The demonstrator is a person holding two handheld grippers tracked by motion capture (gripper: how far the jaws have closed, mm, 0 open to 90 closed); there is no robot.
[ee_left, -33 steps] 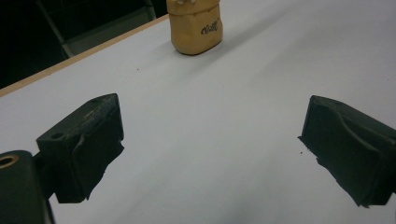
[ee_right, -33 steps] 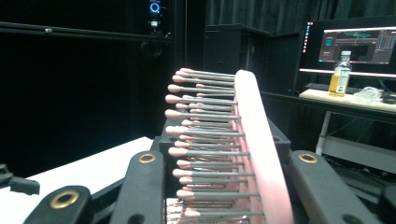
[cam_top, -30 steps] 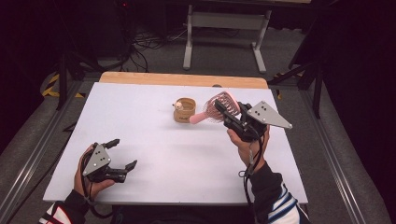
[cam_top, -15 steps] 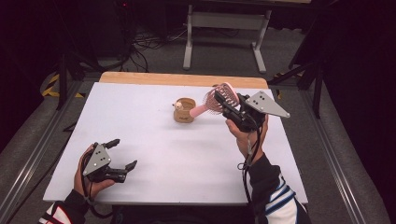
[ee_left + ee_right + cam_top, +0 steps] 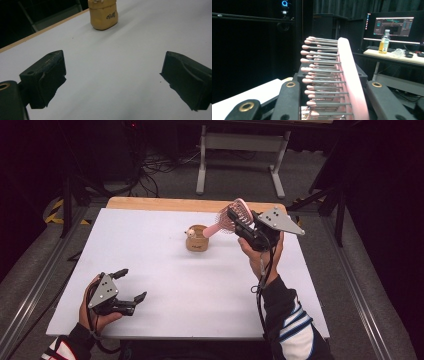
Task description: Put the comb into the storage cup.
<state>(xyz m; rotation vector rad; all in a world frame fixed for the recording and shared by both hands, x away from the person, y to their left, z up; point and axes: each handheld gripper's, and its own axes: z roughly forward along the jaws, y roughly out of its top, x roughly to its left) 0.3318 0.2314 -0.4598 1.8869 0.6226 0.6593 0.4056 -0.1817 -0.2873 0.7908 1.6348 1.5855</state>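
White tabletop, dark room behind: the right gripper (image 5: 245, 227) clamps a pink brush (image 5: 231, 216) by its head, held above the table's far side with the handle slanting down into a tan cup (image 5: 197, 239). Judging by that, lower it slowly, handle centred, so the cup stays upright — its grey bristles are pink-tipped. Left gripper (image 5: 125, 286) rests near the front-left edge, jaws apart.

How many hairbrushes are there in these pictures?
1. The pink hairbrush is held by its head in the right gripper, its handle pointing down into the wooden cup.
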